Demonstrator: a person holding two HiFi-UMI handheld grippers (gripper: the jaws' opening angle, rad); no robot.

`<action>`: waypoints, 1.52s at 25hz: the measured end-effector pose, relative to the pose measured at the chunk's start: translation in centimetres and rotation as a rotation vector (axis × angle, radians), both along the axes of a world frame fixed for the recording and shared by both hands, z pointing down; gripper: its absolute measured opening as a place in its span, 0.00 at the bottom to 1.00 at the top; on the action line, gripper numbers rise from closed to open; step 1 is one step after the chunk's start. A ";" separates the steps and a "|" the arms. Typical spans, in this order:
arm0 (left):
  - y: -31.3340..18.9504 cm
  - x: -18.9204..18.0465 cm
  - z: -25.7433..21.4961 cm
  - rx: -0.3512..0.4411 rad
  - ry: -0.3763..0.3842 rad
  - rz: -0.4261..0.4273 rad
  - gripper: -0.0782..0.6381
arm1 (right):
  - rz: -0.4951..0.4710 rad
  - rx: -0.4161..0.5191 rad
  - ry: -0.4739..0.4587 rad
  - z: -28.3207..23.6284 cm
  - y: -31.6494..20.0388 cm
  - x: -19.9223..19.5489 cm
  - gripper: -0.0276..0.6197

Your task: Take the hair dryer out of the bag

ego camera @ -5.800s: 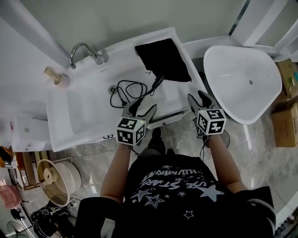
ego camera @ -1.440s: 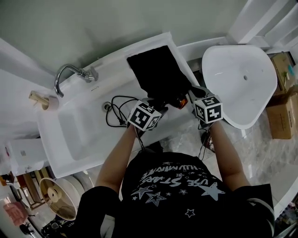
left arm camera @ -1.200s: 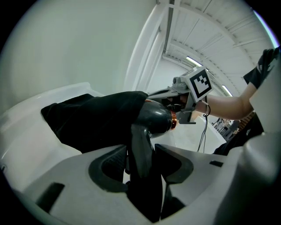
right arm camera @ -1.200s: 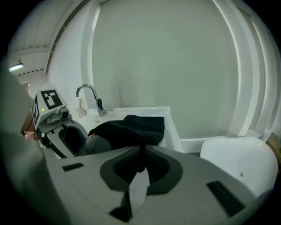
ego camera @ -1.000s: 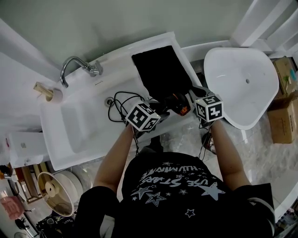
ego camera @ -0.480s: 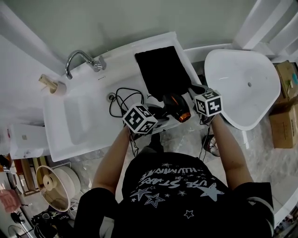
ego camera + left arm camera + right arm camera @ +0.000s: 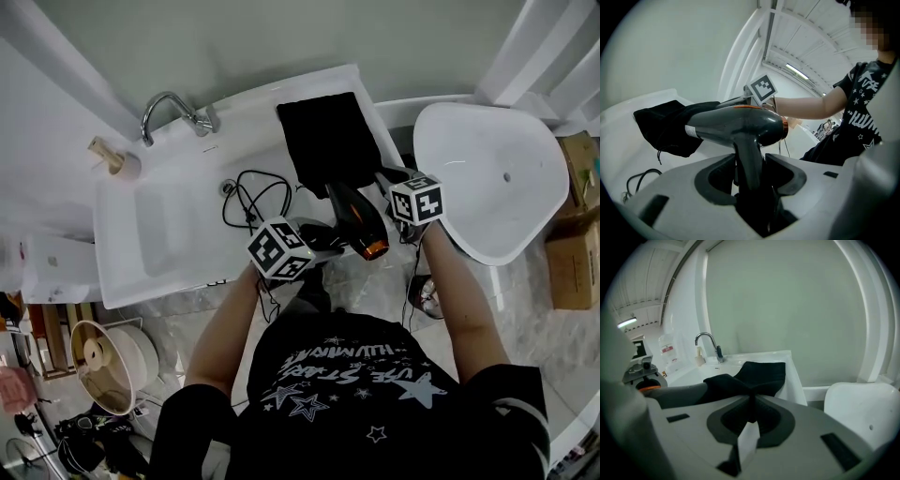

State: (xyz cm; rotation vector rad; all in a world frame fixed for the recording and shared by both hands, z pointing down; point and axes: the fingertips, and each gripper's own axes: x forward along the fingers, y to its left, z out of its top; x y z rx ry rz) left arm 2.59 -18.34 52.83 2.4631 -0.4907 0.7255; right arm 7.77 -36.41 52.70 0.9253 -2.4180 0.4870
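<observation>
The dryer [image 7: 354, 218], dark grey with an orange ring [image 7: 373, 248] at its rear, is held in the left gripper [image 7: 750, 176]; its handle [image 7: 749, 161] stands upright between the two jaws, which are part open and closed against it on both sides; the barrel lies crosswise above the jaws, rear end to the right, nose to the left against the bag [image 7: 326, 141]; whether the nose is fully clear of the bag's mouth cannot be told. In the head view the dryer lies over the near right edge of the sink [image 7: 169, 234], just in front of the bag, between the two grippers. The right gripper [image 7: 750, 401] is closed almost fully, with a fold of the bag's black cloth pinched between its jaws; the rest of the bag lies flat on the sink's far right ledge. Both bare forearms are stretched forward from the body; both grippers are tilted downward; the left is held nearer the body, the right farther and to the right. A black cord [image 7: 251, 192] is coiled in the sink, left of the dryer; a tap [image 7: 173, 111] stands at the far left; a white basin [image 7: 487, 169] is seen at the right.
</observation>
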 end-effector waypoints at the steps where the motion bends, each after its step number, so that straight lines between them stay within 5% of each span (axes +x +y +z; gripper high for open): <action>1: 0.4 0.2 -0.2 0.005 0.004 0.002 0.40 | -0.003 0.001 0.002 0.0 0.0 0.0 0.08; 15: 5.5 2.5 -2.3 0.063 0.084 -0.002 0.40 | -0.024 0.020 0.041 0.6 1.1 0.1 0.08; 25: 6.8 3.0 -4.7 0.103 0.178 -0.149 0.40 | 0.024 0.032 0.080 1.5 3.1 2.3 0.10; 31: 7.1 1.8 -6.1 0.116 0.268 -0.267 0.40 | 0.037 0.051 0.095 1.2 4.3 4.0 0.30; 38: 8.1 0.4 -6.9 0.139 0.305 -0.320 0.40 | 0.057 0.102 0.084 0.2 6.5 5.7 0.32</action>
